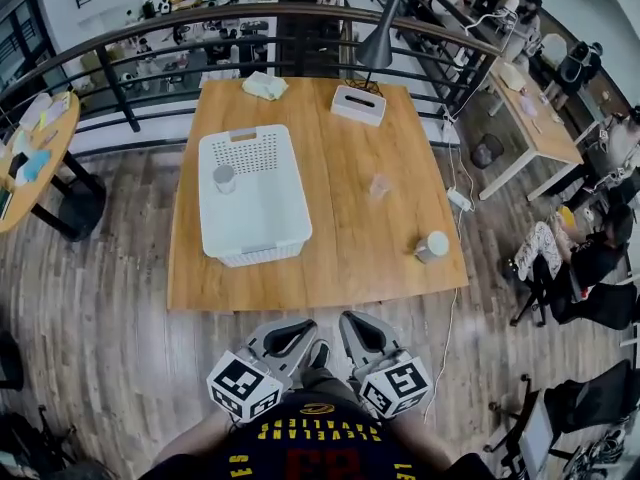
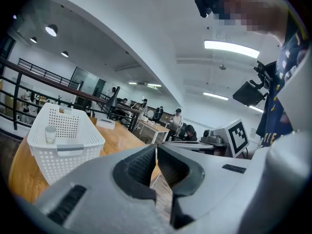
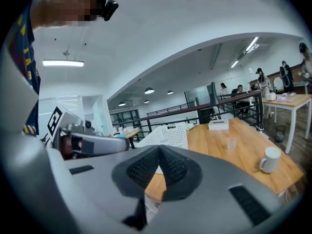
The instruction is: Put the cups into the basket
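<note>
Both tools are held low, close to the person's body, short of the near edge of the light wooden surface point(image 1: 350, 258). The left tool point(image 1: 296, 330) is clenched with nothing in it; in the left gripper view its ribbed jaws meet at the tips point(image 2: 156, 152). The right tool point(image 1: 356, 328) is clenched and empty in the same way, its jaws pressed together point(image 3: 159, 152). The two tools sit side by side, their marker cubes nearest the person.

On the left half of the surface stands a white perforated plastic basket point(image 1: 262, 254), also seen from the left gripper view point(image 2: 73, 155) and the right gripper view point(image 3: 170, 136). One small translucent cup point(image 1: 224, 177) stands upright inside it, towards its left wall point(image 2: 50, 134).

Two cups are outside the basket. A clear plastic cup point(image 1: 379, 186) stands upright to the right of the basket, well apart from it point(image 3: 231, 143). A white mug point(image 1: 433, 246) stands near the front right corner point(image 3: 269, 159).

At the far edge rest a white tissue box point(image 1: 358, 105) and a black desk lamp point(image 1: 380, 38), with a pale crumpled cloth point(image 1: 264, 86) to their left.
</note>
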`<state>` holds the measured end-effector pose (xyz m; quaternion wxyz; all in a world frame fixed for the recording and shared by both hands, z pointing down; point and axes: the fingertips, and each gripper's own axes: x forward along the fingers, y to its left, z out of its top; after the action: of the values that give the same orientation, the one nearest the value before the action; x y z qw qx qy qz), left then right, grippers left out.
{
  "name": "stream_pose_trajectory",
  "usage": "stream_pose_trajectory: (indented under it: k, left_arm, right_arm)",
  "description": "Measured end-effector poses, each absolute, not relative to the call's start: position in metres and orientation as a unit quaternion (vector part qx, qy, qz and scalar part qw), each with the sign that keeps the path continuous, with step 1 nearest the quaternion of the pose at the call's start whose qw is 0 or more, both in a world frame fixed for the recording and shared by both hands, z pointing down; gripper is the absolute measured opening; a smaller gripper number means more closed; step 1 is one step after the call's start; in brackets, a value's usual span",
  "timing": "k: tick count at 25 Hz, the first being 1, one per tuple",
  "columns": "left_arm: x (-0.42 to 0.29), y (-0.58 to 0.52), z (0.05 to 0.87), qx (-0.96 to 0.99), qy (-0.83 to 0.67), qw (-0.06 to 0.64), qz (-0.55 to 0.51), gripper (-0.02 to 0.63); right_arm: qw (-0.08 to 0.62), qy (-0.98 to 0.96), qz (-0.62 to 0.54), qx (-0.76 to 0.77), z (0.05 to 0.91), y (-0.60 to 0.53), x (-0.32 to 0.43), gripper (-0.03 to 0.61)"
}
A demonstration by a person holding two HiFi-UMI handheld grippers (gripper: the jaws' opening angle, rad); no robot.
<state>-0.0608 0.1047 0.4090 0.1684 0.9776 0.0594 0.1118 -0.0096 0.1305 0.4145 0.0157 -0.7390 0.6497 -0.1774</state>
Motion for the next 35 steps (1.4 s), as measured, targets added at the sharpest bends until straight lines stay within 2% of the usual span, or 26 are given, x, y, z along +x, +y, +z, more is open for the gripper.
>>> stream_pose_trajectory:
  k: [11,19,24,35]
  left_arm:
    - [-0.109,0.1,0.398,0.984,0.079,0.134,0.087,0.009]
    - [-0.122,0.104,0.402,0.977,0.104,0.173,0.069,0.012]
    - [-0.117,0.108,0.408,0.977,0.113,0.164,0.082,0.012]
    - [-0.062,0.135,0.406,0.982,0.127,0.083,0.111,0.012]
  right_arm:
    - [0.006,0.627,-0.17,-0.76,0.411,0.134,-0.058,0.012]
    - [0.003,0.612,-0.19,-0.768,0.419,0.142,-0.074,0.012]
    - [0.004,0.61,-0.193,-0.768,0.423,0.141,-0.066,0.012]
    - [0.027,0.599,-0.186,-0.779,0.419,0.172,-0.01,0.012]
